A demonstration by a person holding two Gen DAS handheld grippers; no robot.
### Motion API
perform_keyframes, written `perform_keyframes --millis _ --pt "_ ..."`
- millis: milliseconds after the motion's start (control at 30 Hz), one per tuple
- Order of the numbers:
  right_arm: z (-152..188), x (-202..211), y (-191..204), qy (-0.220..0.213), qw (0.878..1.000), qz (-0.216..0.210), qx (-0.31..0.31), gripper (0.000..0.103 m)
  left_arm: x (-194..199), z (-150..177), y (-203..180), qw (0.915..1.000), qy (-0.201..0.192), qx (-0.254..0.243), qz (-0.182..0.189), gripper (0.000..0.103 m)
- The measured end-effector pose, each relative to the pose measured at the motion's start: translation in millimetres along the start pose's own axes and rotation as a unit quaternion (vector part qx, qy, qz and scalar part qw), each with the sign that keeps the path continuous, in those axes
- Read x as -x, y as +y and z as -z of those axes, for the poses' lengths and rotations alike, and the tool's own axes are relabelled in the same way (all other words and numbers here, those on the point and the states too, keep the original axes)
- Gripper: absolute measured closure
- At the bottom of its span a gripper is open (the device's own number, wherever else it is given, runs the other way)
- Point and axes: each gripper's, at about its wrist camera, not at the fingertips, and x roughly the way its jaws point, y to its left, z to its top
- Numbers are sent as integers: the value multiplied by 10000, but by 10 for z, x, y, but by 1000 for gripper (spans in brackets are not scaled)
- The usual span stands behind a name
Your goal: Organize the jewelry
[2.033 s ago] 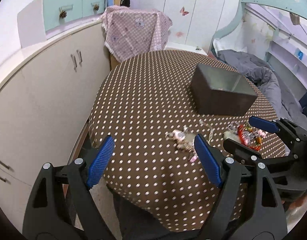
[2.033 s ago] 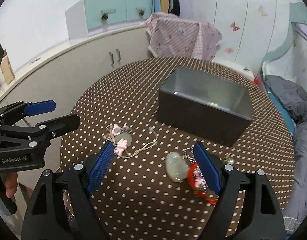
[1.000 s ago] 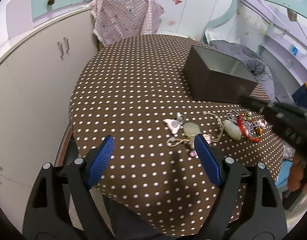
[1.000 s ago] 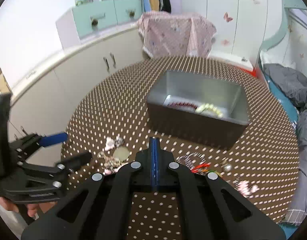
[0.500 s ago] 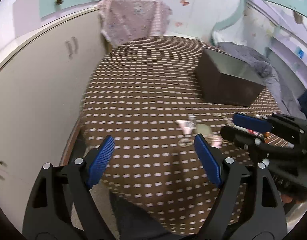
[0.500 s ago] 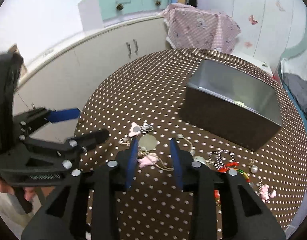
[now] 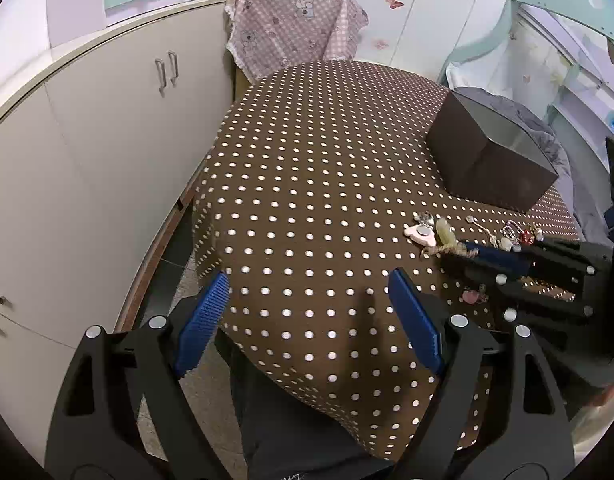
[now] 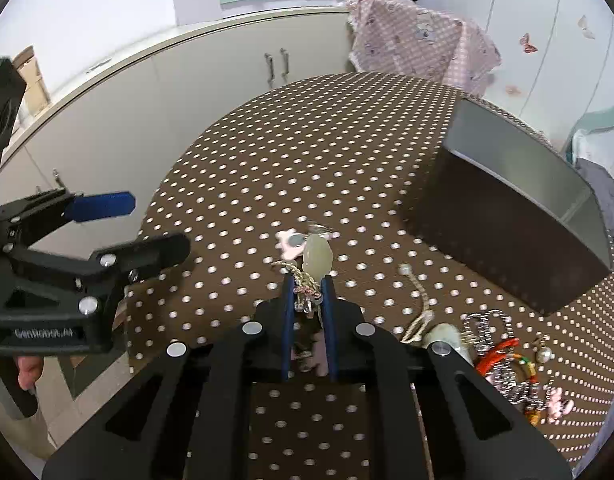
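Beside the dark box (image 8: 519, 248), loose bracelets (image 8: 503, 356) apparently lie tangled.

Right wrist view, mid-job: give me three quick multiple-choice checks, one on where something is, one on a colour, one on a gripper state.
1. Where does the dark box stand relative to the loose jewelry?
A. Beyond it, farther from the grippers
B. On top of it
C. Off the table

2. What colour are the gripper pads?
A. Red
B. Blue
C. White

3. What is the right gripper doing?
A. Wide open over bare cloth
B. Closed on the braided cord of the pale stone pendant
C. Holding the box

Answers:
1 A, the box sits behind the pieces.
2 B, the pads are blue.
3 B, the jaws have just been closing and pinch the cord.
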Motion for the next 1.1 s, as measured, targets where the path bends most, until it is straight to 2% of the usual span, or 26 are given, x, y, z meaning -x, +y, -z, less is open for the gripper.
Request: perform_keyframes --millis 100,267,400,600,733,833,967,1100 --pt "-28 101 -75 -150 9995 -172 -226 93 -15 -8 -60 9999 6 -60 90 22" --pt "-108 311 -180 -454 9980 -179 -399 93 -23 -48 -216 9993 -23 -231 306 22" --pt "-81 582 -310 -780 9953 47 -568 93 -25 -71 -384 9973 -44 -405 618 22" --pt "44 871 -527 -1068 9901 305 -859 93 -53 -48 -728 9894 -130 -975 1071 23" --pt "153 883 -672 -1034 9877 423 -1098 93 -180 -31 -932 9860 77 -1225 1133 46" --pt "196 867 -743 -992 9865 437 -1230 93 -256 0 -1026 9844 243 -1372 1071 69" --pt "278 887 -806 -988 9853 433 -1323 93 -252 23 -1082 9842 196 -1548 836 80" --pt "318 901 -811 -1014 9847 403 -1355 93 -216 3 -1070 9849 146 -1495 864 91"
